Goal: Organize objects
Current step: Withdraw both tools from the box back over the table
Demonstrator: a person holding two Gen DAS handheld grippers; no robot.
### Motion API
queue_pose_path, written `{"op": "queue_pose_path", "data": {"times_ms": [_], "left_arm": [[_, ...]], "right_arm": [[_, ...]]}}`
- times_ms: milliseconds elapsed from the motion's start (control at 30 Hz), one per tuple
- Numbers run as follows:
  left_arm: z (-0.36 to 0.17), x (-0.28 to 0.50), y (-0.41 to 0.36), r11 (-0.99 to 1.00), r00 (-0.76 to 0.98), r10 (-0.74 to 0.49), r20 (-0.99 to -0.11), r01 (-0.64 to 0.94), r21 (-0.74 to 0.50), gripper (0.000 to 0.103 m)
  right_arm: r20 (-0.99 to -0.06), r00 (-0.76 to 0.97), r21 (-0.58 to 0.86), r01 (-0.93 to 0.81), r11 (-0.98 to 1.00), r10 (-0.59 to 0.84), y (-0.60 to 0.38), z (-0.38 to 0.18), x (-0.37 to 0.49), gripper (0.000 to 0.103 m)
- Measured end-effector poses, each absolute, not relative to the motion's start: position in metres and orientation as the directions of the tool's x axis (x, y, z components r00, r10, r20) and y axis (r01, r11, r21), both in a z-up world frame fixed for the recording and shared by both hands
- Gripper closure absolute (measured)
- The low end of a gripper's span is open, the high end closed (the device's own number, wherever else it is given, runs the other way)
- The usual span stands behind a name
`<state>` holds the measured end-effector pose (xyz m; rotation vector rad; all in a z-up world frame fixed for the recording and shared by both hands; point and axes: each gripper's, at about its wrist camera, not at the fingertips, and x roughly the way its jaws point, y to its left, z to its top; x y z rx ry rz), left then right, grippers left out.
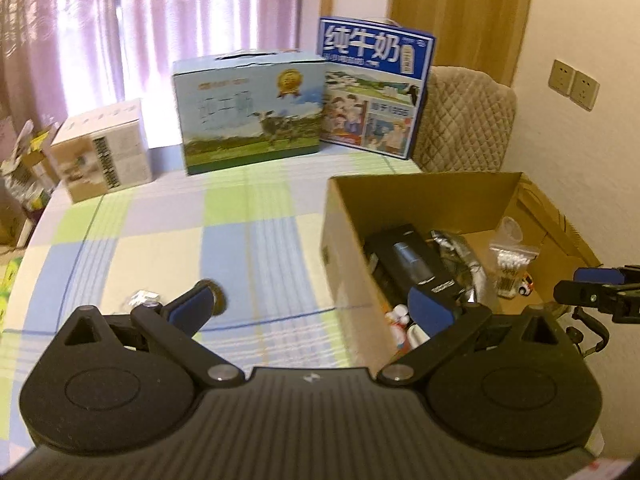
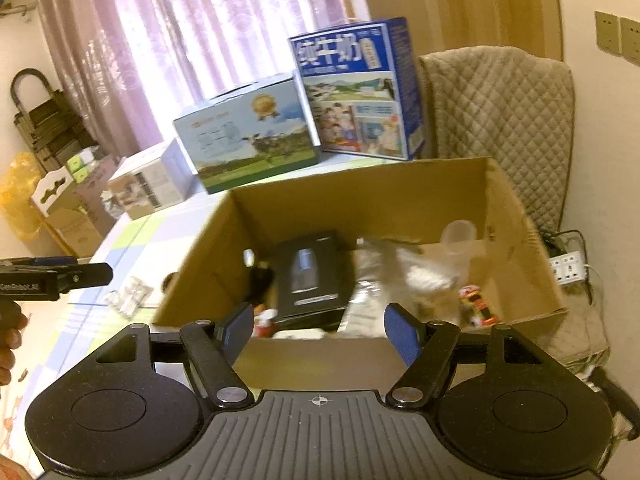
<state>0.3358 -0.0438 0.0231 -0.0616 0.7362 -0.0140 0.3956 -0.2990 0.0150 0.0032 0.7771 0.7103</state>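
My left gripper [image 1: 316,304] has its jaws wide apart and empty, left of the cardboard box [image 1: 424,188]; my right gripper [image 2: 320,332], equally apart and empty, hangs over the box's near wall; a small clear packet [image 1: 141,299] lies loose left of the box, probably my next pick: descend squarely, close gently; checked cloth [image 1: 160,240]; milk cartons [image 1: 248,112] beyond the box; curtains [image 1: 140,20] behind.

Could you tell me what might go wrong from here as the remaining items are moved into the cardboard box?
1. The small clear plastic packet lies flat on the checked tablecloth; the open left tool may slip on it or bunch the cloth.
2. The open brown cardboard box sits by the table's edge; the open right tool hovering above could nudge it.
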Motion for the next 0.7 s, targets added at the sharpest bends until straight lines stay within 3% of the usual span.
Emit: {"op": "queue_pose_path", "data": {"times_ms": [700], "left_arm": [[0.007,0.263,0.069,0.991,0.699,0.009,-0.715,-0.102,-0.086,0.001]], "right_arm": [[-0.684,0.342,0.286,-0.687,0.668,0.645,-0.168,-0.009,0.302,0.034]]}}
